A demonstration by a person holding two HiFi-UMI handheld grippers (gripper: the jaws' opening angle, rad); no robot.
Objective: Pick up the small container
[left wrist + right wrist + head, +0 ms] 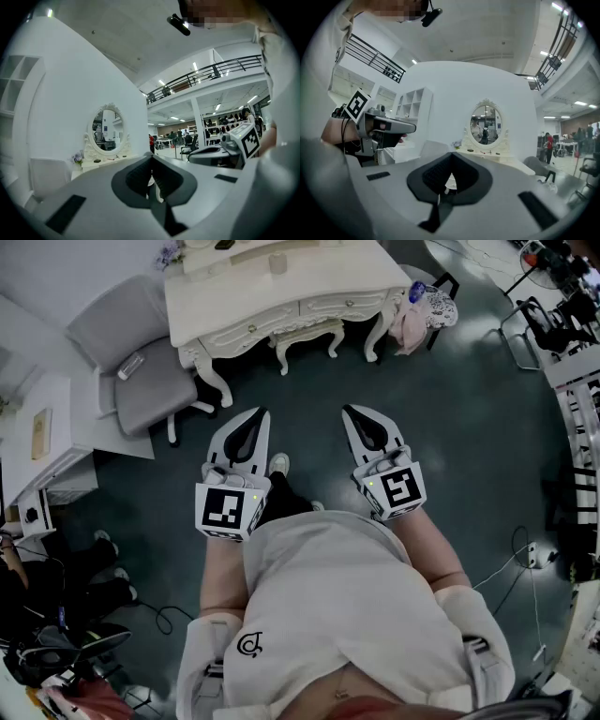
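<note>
Small container (277,262) stands on the desk (328,282), mid-top, toward the rear edge. The 2 grippers hang well short of the desk's front edge. Left gripper (260,412): jaws pressed together, empty. Right gripper (349,410): same. Chair (141,362) stands beside the desk's left end.

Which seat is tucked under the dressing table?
The cream carved stool, partly under the dressing table; the grey chair stands out in the open beside the table's end.

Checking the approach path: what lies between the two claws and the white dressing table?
Head view: only dark floor between the left claw, the right claw and the dressing table; its stool stands tucked beneath.
</note>
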